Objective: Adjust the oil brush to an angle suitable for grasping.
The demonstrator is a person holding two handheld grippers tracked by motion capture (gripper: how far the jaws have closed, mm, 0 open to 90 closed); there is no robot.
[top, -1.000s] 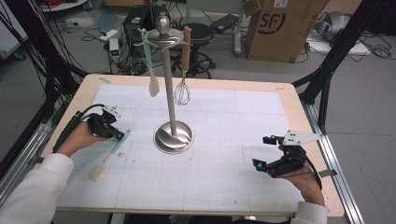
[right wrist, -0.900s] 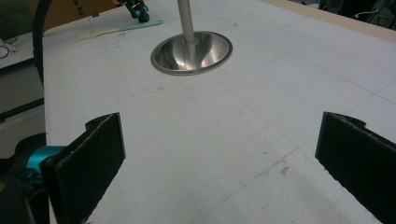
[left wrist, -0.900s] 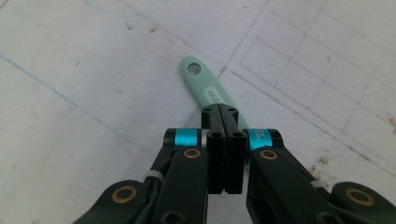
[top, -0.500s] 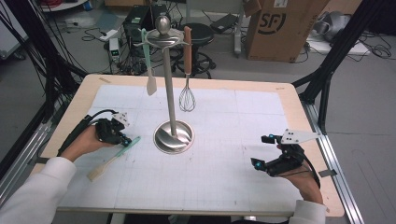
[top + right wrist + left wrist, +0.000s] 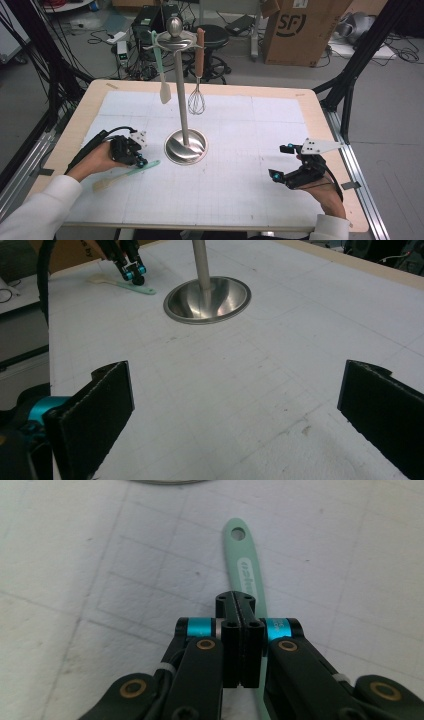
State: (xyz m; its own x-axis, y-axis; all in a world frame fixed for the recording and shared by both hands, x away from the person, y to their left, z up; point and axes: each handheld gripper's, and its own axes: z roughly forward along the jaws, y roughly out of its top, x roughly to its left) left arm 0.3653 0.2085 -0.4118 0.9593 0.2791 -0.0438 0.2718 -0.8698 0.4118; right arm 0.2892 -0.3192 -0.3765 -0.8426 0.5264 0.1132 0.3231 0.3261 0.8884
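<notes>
Spatula point(image 5: 127, 174) lies flat on the mat left of the stand point(image 5: 185, 145); left gripper point(image 5: 141, 161) sits over its mint handle, jaws pressed together. Right gripper point(image 5: 281, 162) rests apart, jaws wide.

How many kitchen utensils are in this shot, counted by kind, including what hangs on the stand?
Spatulas: 2, one mint spatula lying on the table under the left gripper, one hanging spatula on the stand.
Whisks: 1, the whisk hanging on the stand.
Total: 3 utensils.
</notes>
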